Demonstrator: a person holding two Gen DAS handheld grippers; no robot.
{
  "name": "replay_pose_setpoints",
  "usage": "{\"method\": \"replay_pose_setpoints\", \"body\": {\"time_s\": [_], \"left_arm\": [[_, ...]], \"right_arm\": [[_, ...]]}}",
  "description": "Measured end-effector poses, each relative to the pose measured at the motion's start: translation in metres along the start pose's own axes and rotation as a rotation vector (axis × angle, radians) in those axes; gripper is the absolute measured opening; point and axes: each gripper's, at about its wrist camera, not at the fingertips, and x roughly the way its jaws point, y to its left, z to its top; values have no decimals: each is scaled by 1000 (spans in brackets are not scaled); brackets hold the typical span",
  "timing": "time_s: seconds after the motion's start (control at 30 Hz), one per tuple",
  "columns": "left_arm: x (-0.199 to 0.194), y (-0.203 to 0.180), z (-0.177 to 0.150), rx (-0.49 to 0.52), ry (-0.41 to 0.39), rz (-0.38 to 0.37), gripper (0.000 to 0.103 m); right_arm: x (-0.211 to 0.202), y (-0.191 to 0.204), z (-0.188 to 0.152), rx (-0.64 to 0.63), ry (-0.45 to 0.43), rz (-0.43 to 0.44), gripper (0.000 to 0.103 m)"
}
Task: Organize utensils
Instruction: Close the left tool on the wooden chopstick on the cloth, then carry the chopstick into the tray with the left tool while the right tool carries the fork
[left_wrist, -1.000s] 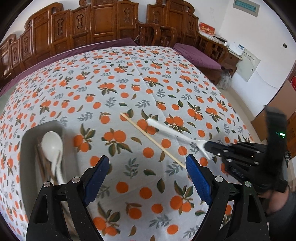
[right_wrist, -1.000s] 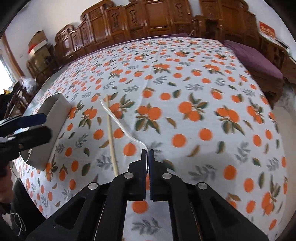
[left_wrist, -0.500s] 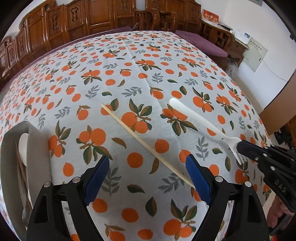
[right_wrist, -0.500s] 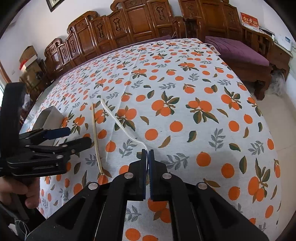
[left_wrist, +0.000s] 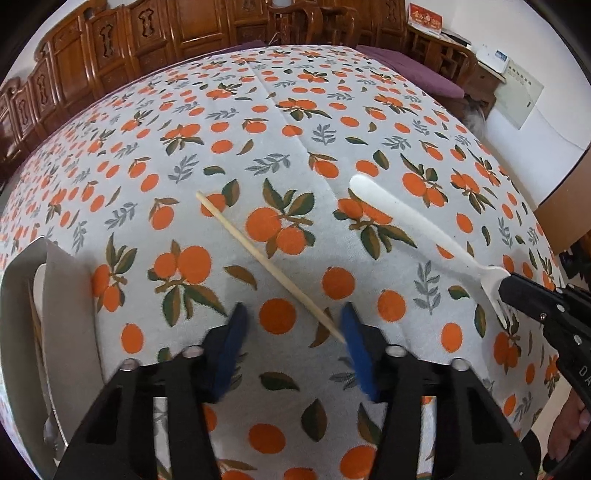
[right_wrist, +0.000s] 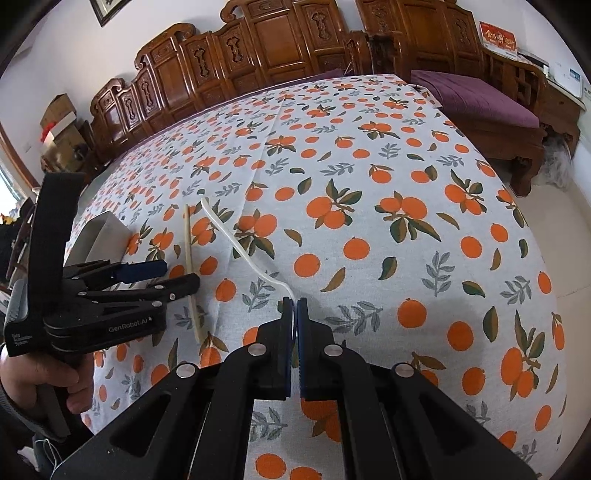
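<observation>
A single wooden chopstick (left_wrist: 269, 264) lies diagonally on the orange-print tablecloth; it also shows in the right wrist view (right_wrist: 192, 269). My left gripper (left_wrist: 291, 332) is open, its blue pads either side of the chopstick's near tip, low over the cloth. My right gripper (right_wrist: 293, 314) is shut on the tine end of a white plastic fork (left_wrist: 413, 229), whose handle stretches away over the cloth (right_wrist: 236, 240). The right gripper also shows at the right edge of the left wrist view (left_wrist: 535, 299).
A grey utensil tray (left_wrist: 66, 314) stands at the left, holding a white spoon and other utensils, mostly hidden by its wall. It shows in the right wrist view (right_wrist: 103, 240) behind the left gripper. Carved wooden chairs line the table's far side.
My left gripper has moved forward and down to the chopstick's near tip, and its jaws have narrowed around it. The right gripper still holds the fork.
</observation>
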Motion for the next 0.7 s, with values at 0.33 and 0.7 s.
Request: {"method": "replay_pose_setpoints", "body": {"time_s": [0.33,0.7], "left_arm": [[-9,16,-13,6,53,-5,6],[-45,44,-31,-14,21,-26,3]], "right_arm": [[-4,13,2,-27,-4,8,3],[-19,41,3,-44,-21,19,3]]}}
